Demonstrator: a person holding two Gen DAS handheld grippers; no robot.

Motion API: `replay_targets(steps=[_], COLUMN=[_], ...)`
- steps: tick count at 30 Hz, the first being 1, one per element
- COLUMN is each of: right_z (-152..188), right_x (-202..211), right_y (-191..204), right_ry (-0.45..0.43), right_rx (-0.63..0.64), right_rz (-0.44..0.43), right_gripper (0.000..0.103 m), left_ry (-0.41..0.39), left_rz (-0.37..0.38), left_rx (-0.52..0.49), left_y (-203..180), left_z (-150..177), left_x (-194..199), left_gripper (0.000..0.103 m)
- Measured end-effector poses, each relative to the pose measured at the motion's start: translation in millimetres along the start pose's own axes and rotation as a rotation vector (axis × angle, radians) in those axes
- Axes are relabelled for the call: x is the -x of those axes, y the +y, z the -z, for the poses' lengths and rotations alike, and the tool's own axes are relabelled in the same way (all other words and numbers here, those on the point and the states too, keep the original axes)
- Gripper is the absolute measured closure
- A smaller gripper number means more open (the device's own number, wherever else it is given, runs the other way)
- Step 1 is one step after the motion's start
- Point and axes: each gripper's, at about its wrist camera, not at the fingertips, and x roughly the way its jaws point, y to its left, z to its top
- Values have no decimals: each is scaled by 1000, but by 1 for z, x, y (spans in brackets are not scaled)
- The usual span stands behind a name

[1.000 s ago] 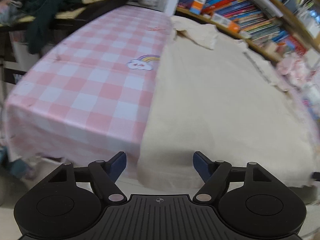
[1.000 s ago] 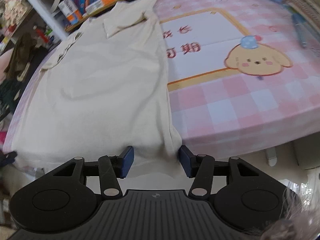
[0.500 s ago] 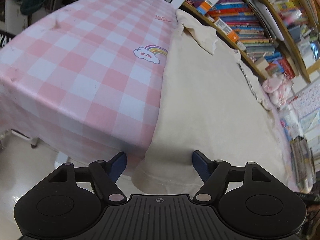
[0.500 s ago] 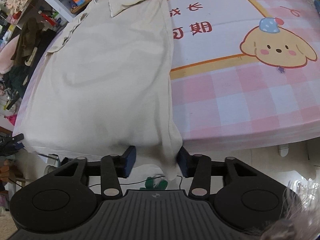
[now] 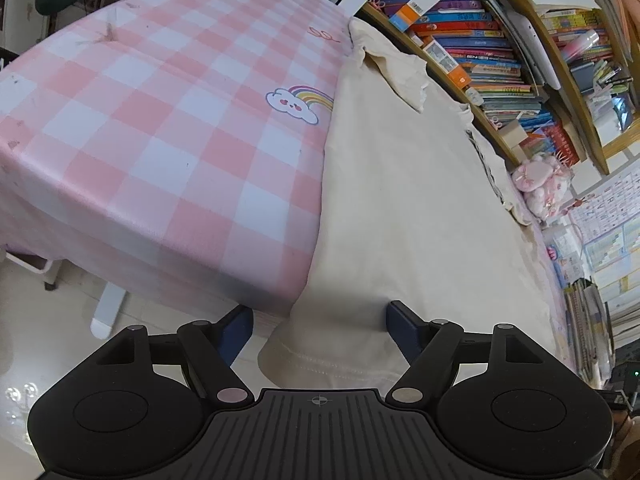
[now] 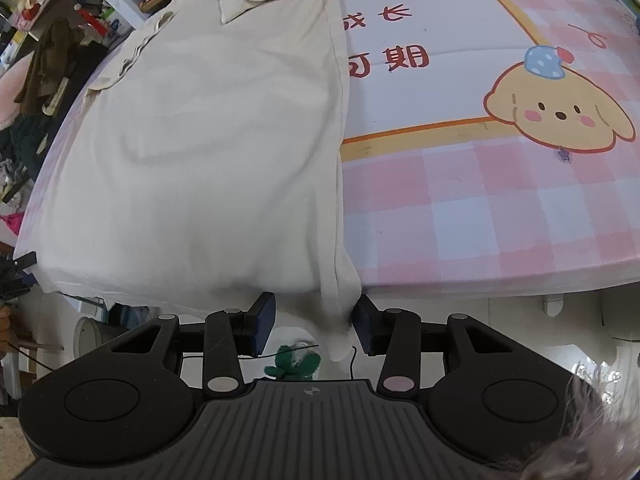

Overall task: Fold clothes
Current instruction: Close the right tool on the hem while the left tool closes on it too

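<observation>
Shirt [image 6: 208, 152], one cream garment, lies spread flat along the pink checked desk [image 5: 152, 152], its hem draped over the near edge. Soft, light and floppy by the look of it, so the hem corners seem the place to pinch. Two tools sit there: left tool [image 5: 320, 320] wide, right tool [image 6: 316, 322] narrower, both straddling hem, neither gripping.
</observation>
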Motion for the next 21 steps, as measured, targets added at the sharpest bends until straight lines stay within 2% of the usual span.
replay_targets(steps=[9,14,18,21], right_z=[0,0,-2,-2], right_x=[0,1,1,1], right_y=[-1,-1,0,0], right_ry=[-3,-3,1,2], right_rx=[-12,-3,3,4], right_rz=[-5,1,4,4], right_gripper=[63,64,64,68], left_ry=[2,20,21,17], left_rz=[52,84,96,123], left_rx=[26,-4,0,16], left_y=[-2,-8,-5,-2], left_z=[4,7,6,10], left_x=[-8,-11,-9,-3], left_gripper=[30,30,40,52])
